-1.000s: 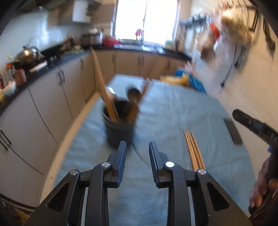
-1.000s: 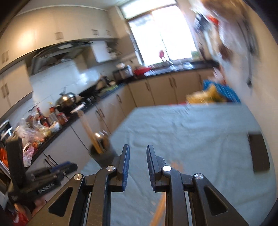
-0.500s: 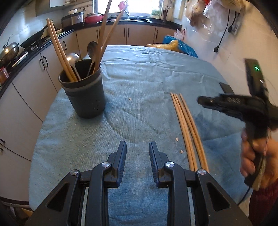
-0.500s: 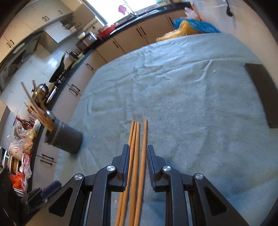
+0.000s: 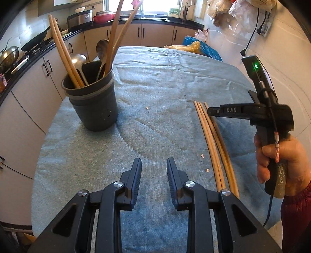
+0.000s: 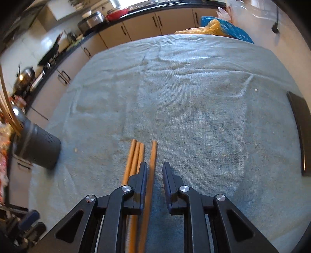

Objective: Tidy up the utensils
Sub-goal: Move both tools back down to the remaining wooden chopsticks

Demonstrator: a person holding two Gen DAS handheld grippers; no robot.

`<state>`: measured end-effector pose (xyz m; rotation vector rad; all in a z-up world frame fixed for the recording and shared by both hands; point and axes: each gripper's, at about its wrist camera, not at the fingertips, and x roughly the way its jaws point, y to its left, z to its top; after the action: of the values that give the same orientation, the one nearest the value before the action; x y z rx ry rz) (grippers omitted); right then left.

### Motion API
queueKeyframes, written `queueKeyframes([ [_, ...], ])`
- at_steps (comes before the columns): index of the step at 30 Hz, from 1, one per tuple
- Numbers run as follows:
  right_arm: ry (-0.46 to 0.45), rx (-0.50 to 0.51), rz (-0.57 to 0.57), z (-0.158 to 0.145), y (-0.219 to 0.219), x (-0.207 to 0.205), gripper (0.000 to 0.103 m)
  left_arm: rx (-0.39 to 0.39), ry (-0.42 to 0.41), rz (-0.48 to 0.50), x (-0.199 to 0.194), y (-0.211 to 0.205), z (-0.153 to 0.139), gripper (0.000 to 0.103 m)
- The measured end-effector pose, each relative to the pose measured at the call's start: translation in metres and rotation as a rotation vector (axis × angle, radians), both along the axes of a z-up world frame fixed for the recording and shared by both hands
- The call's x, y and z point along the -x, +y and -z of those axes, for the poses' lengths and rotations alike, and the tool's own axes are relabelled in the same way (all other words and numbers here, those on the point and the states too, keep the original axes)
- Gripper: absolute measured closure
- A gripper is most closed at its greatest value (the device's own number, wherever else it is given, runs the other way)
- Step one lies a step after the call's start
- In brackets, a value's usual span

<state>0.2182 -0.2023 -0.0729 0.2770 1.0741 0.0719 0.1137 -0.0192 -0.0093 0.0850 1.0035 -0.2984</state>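
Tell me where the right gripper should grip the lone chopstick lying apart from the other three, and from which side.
Grip the lone chopstick on its shaft just behind the far tip, coming straight down from above. It lies flat on the towel, already lined up between the right gripper's open fingers, with a gap separating it from the other three chopsticks.

We are looking across a table draped in a blue-grey cloth (image 5: 155,81) towards a bright window (image 5: 161,5) that is pouring daylight in. Beige cabinets (image 5: 155,35) under a dark countertop (image 5: 175,18) are running along the far wall and down the left side, where a wok (image 5: 38,38) and a kettle (image 5: 9,54) are sitting on the stove. White tiles are covering the right wall (image 5: 287,64), with plastic bags (image 5: 239,9) hanging high and a blue bag (image 6: 227,27) lying beyond the table
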Motion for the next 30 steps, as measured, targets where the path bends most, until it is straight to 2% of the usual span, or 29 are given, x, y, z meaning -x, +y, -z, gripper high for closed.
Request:
queueKeyframes([
  [5, -0.006, 0.091, -0.057, -0.001, 0.005, 0.005, 0.094, -0.012, 0.011, 0.021, -0.009, -0.014, 0.000, 0.078],
  [10, -0.007, 0.103, -0.017, 0.000, -0.017, 0.017, 0.095, -0.009, 0.045, 0.068, -0.028, -0.037, 0.000, 0.078],
  [14, -0.015, 0.072, 0.031, 0.001, -0.041, 0.034, 0.095, 0.022, 0.136, 0.094, -0.060, -0.063, 0.008, 0.078],
  [18, -0.039, -0.002, 0.054, 0.004, -0.057, 0.047, 0.095, 0.041, 0.191, 0.102, -0.087, -0.088, 0.015, 0.078],
  [23, -0.060, -0.044, 0.054, 0.006, -0.062, 0.050, 0.095, 0.006, 0.214, 0.045, -0.114, -0.107, 0.026, 0.078],
  [30, -0.070, -0.095, 0.046, 0.007, -0.068, 0.051, 0.095, 0.002, 0.224, 0.052, -0.127, -0.120, 0.031, 0.078],
])
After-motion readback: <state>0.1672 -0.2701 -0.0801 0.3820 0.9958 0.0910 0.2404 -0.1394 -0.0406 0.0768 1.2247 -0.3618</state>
